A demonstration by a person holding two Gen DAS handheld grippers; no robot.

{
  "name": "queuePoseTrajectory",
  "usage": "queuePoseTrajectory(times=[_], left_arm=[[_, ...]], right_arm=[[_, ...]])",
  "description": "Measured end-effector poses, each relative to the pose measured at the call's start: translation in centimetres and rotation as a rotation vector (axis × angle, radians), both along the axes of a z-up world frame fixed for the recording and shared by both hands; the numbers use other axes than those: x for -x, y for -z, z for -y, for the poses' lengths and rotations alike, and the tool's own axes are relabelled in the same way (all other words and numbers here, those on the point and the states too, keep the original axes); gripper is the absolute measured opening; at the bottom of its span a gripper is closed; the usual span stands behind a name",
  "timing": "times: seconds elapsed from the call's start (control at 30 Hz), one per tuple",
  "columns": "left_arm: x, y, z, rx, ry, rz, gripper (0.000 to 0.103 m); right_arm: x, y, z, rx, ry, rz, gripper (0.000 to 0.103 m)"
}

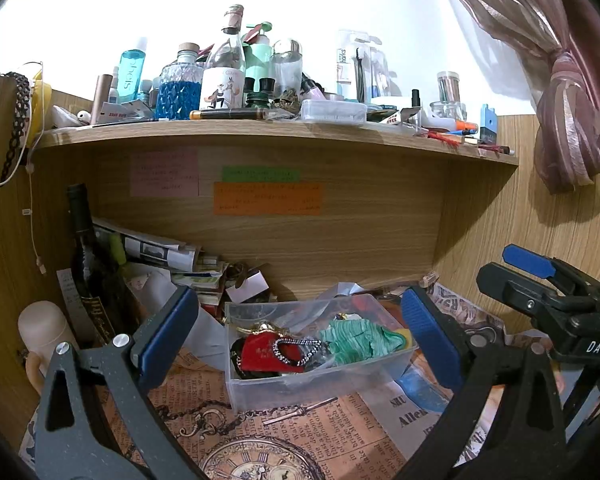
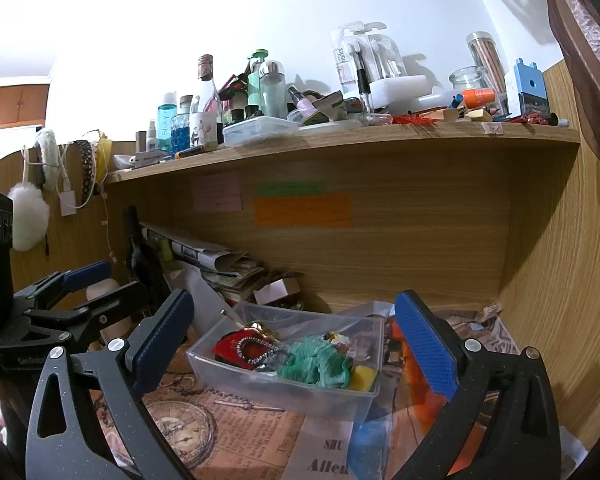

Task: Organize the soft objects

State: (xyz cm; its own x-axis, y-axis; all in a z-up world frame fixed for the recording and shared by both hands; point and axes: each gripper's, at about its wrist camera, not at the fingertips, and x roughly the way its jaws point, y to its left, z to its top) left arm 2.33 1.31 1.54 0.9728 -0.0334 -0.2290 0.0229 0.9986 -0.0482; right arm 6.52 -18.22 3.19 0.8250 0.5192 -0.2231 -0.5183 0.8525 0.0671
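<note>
The desk is covered by vintage newspaper-print paper. On it, near the middle, sits a clear plastic bin. A dark wine bottle and a heap of papers stand at the back left corner. Above, a wooden shelf carries crowded bottles and jars.
</note>
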Motion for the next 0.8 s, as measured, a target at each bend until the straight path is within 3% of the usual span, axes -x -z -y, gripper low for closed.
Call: queuePoseTrajectory(times=[0.8], left_arm=[[-0.1, 0.18, 0.4, -0.006, -0.013, -0.003, 0.103]], right_arm=[[-0.01, 0.05, -0.12, -0.002, 0.001, -0.004, 0.102]])
